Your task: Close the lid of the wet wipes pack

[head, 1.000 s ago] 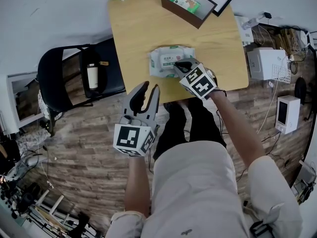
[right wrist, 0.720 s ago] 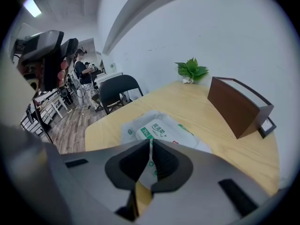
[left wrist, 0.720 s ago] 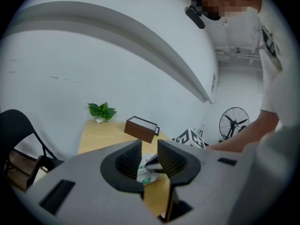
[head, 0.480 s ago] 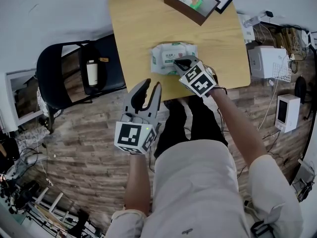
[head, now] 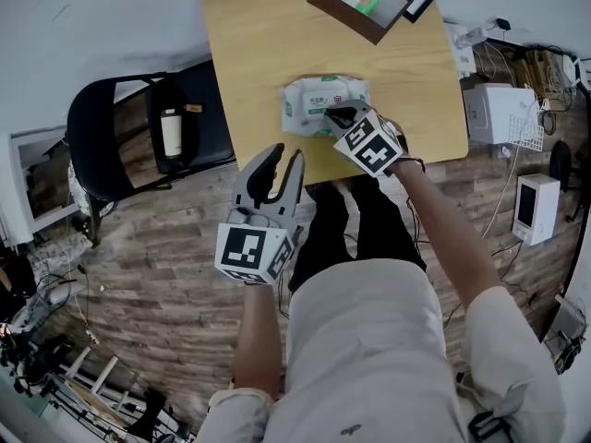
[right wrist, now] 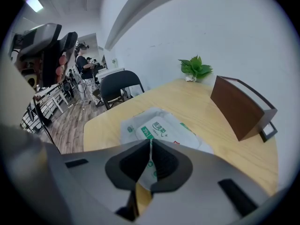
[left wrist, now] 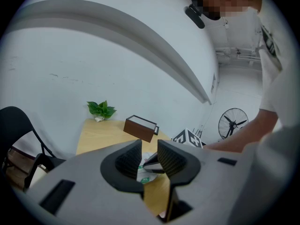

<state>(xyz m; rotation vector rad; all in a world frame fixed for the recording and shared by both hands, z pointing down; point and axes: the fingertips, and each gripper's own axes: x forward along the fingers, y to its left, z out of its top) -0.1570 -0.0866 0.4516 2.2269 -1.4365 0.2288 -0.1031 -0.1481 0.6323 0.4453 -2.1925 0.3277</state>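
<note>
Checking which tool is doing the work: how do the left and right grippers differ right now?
The grey left gripper has its fingers apart and empty, held back from the white wet wipes pack. The grey right gripper has its fingers together, just closed further, nothing seen between them, tips at the pack. Both point toward that pack.

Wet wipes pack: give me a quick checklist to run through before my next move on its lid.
1. The wet wipes pack lies flat on the table: ok.
2. The right gripper is over the pack's near side: ok.
3. Its jaws are together, having just been closing, with nothing between them: ok for pressing.
4. The lid is fully shut: cannot tell; it looks flat in the right gripper view.
5. The left gripper is open, empty and off the table's near edge, away from the pack: ok.
6. The brown box stands apart from the pack: ok.
</note>
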